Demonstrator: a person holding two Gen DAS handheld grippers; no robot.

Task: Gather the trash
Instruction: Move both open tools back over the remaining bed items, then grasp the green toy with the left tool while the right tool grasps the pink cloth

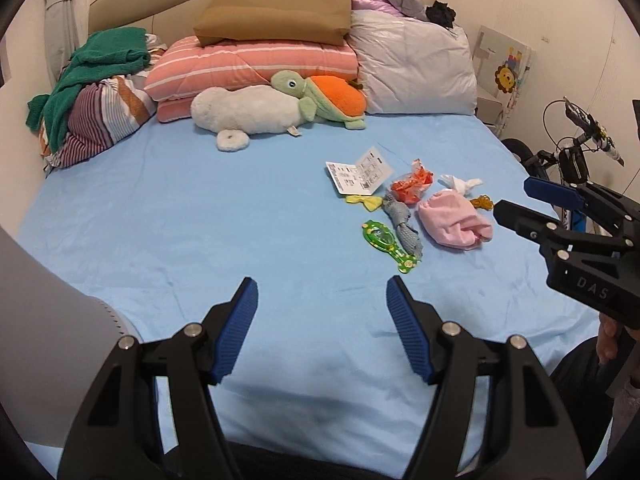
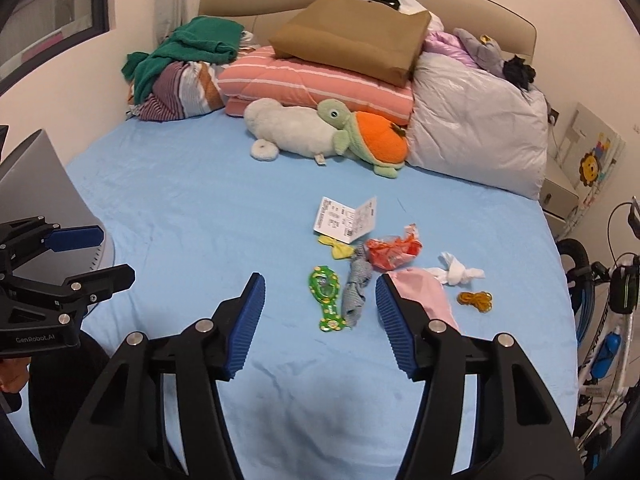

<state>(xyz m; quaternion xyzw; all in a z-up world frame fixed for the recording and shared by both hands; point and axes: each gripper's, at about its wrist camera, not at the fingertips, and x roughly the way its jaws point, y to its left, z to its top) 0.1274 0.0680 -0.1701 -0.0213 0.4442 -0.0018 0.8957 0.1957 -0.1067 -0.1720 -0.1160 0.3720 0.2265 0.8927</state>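
Note:
A small heap lies on the blue sheet (image 1: 200, 220): white paper tags (image 1: 357, 171) (image 2: 345, 218), a crumpled red-orange wrapper (image 1: 412, 184) (image 2: 394, 252), a knotted white tissue (image 1: 460, 184) (image 2: 456, 272) and a tangle of yellow rubber bands (image 1: 482, 202) (image 2: 476, 299). My left gripper (image 1: 322, 280) (image 2: 116, 254) hovers open over bare sheet, left of and nearer than the heap. My right gripper (image 2: 320, 277) (image 1: 513, 197) is open just short of the heap, nothing between its fingers.
Mixed into the heap are a pink cloth (image 1: 454, 220), a grey sock (image 2: 356, 288), a green toy mirror (image 2: 327, 298) and a yellow bow (image 2: 338, 249). Plush toys (image 1: 256, 112), folded quilts and a brown bag (image 1: 276, 8) fill the bed's head. A grey container (image 2: 36, 184) stands left, a bicycle (image 2: 608, 320) right.

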